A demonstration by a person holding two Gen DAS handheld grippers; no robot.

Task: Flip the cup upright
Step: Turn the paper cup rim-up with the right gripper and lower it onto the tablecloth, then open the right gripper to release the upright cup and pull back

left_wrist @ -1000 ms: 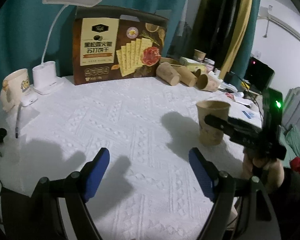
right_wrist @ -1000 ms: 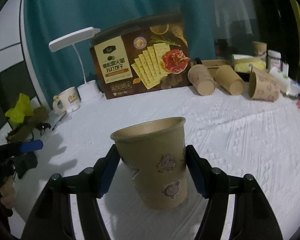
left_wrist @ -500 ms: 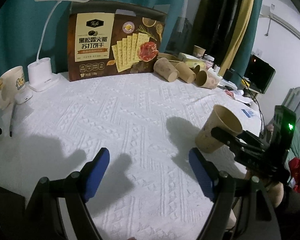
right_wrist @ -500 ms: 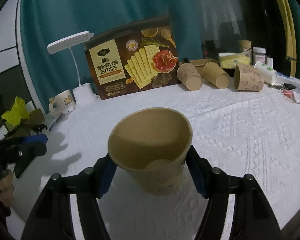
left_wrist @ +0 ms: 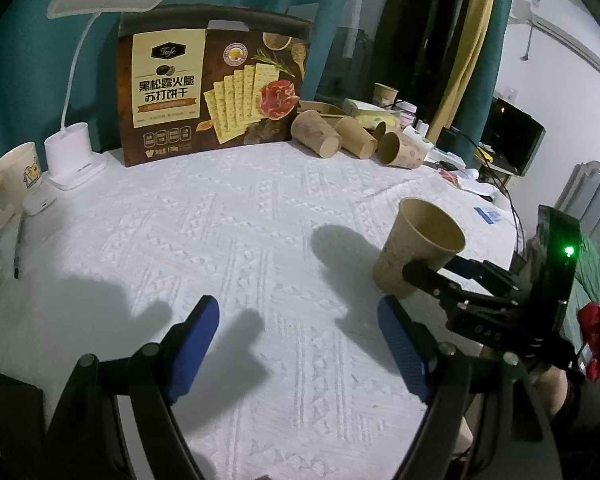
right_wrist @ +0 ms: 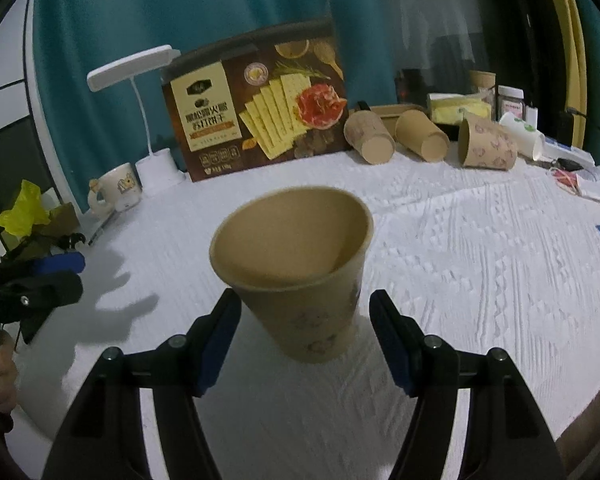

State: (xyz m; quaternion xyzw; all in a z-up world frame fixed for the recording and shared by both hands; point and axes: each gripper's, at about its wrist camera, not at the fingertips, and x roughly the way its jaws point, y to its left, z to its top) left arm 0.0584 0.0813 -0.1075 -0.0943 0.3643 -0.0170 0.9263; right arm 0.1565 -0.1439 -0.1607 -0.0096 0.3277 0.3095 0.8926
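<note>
Between our right gripper (right_wrist: 306, 330) jaws sits the cup (right_wrist: 296, 264), pinched at its lower wall, mouth up but tilted toward us, its long axis leaning off vertical over the white tablecloth (right_wrist: 480, 264). Our left gripper (left_wrist: 296, 344) hangs spread and empty, well apart to the side. Farther back, three spare cups (right_wrist: 428, 140) lie toppled beside the cracker box (right_wrist: 256, 108).

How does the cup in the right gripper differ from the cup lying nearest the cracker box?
The held cup is mouth up, tilted towards the camera, between the right gripper fingers; the cup by the cracker box lies on its side, mouth towards the camera. The held cup is out on the white tablecloth; the lying cup sits at the back in a row with two others. Both are brown printed paper cups.
</note>
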